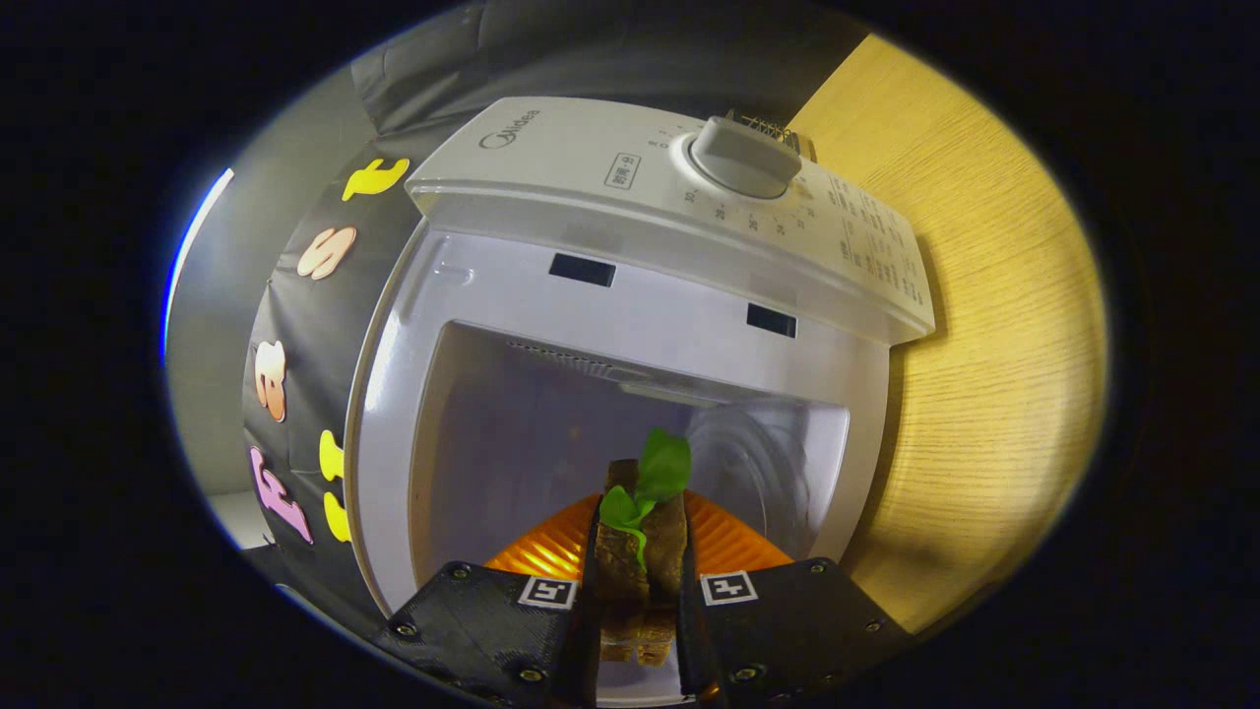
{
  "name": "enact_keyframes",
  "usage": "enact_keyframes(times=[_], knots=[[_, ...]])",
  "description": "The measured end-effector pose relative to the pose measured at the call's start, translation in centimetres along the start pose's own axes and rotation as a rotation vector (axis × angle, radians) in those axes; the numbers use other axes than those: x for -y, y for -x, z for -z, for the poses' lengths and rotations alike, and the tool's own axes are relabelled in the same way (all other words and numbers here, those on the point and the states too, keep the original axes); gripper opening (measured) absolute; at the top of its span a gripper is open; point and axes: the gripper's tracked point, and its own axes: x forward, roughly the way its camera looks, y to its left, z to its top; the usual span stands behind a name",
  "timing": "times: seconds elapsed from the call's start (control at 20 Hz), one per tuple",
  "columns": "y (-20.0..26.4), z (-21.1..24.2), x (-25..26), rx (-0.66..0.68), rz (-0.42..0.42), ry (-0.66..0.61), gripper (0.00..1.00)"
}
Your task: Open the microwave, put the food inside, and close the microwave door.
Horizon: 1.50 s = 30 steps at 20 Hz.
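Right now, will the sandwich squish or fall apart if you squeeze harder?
Probably squishy: the tool presses both bread sides of the sandwich. The leaf pokes out loose, so it might slip. It looks light.

I see a white microwave of smooth, shiny plastic on a pale wooden table with fine grain. My tongs squeeze rough brown bread with a leaf above a ridged orange plate.

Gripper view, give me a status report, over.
Gripper shut on sandwich, lettuce showing. Microwave open, cavity just ahead; orange plate under sandwich. Nothing blocking the opening.
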Motion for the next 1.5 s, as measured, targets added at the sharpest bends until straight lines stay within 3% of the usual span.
enact_keyframes(times=[0.25,0.55,0.8,1.25,1.5], knots=[[-2.4,1.2,0.9,0.004,0.039,0.074,0.31],[-3.2,0.6,1.2,0.017,0.055,0.263,0.41],[-2.9,-1.2,-0.2,0.050,0.035,0.355,0.74],[-0.3,-3.9,-2.1,0.049,-0.026,0.436,0.74],[2.3,-3.7,-1.4,-0.022,-0.022,0.461,0.74]])
